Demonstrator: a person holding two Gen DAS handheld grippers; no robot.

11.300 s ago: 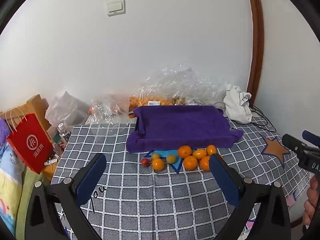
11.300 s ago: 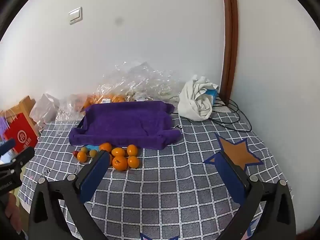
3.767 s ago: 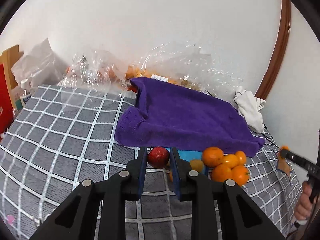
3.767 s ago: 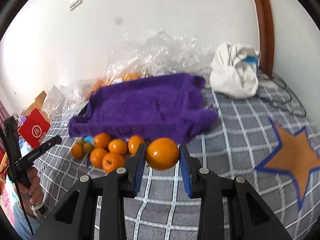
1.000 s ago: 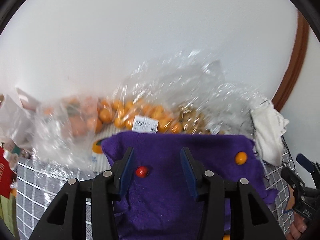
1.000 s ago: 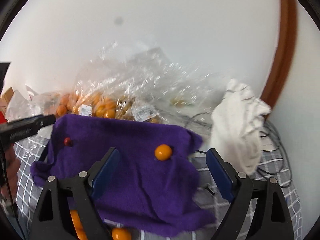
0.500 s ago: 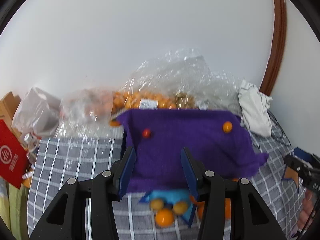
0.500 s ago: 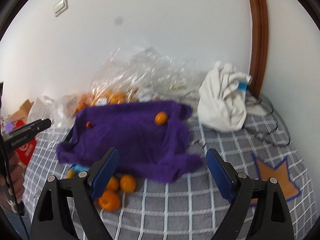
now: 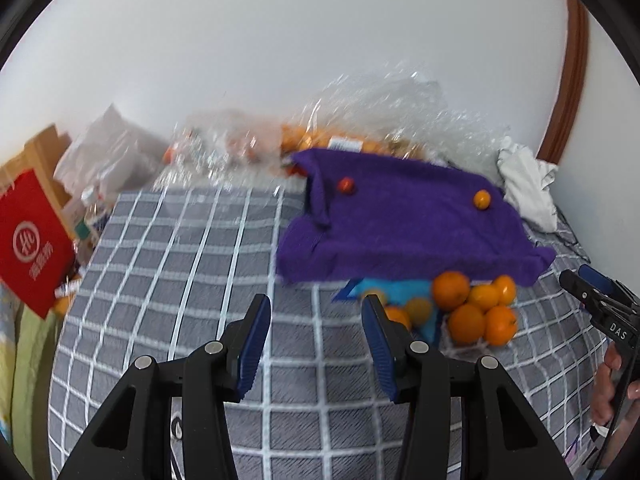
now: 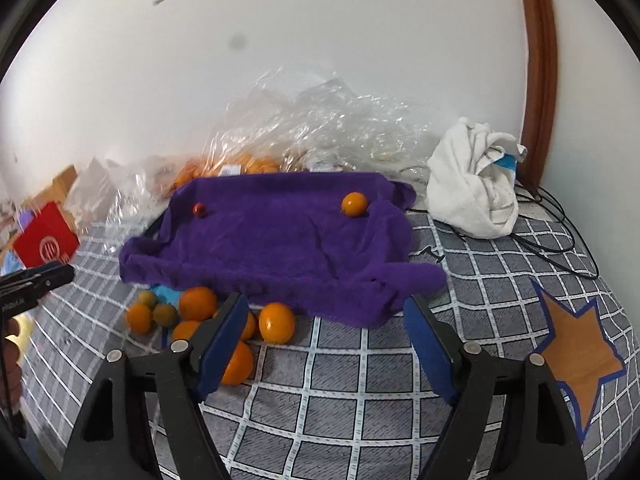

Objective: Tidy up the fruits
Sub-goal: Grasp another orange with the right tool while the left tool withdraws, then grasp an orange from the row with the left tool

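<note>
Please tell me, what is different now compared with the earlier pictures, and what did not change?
A red fruit and an orange, earlier gripped, now lie released on the purple towel. The left gripper and right gripper have drawn back empty, the right's jaws closing. The fruit pile remains in front.

Red fruit [image 9: 345, 186] and orange [image 10: 354, 204] now on purple towel [image 10: 280, 240], off both claws.

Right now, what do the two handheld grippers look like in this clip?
Both are matte black plastic frames with two angled arms, round silver bolt heads and ribbed blue pads on the fingers. See the left gripper and right gripper. From the left wrist view, the right one's black body bears white lettering reading DAS.
</note>
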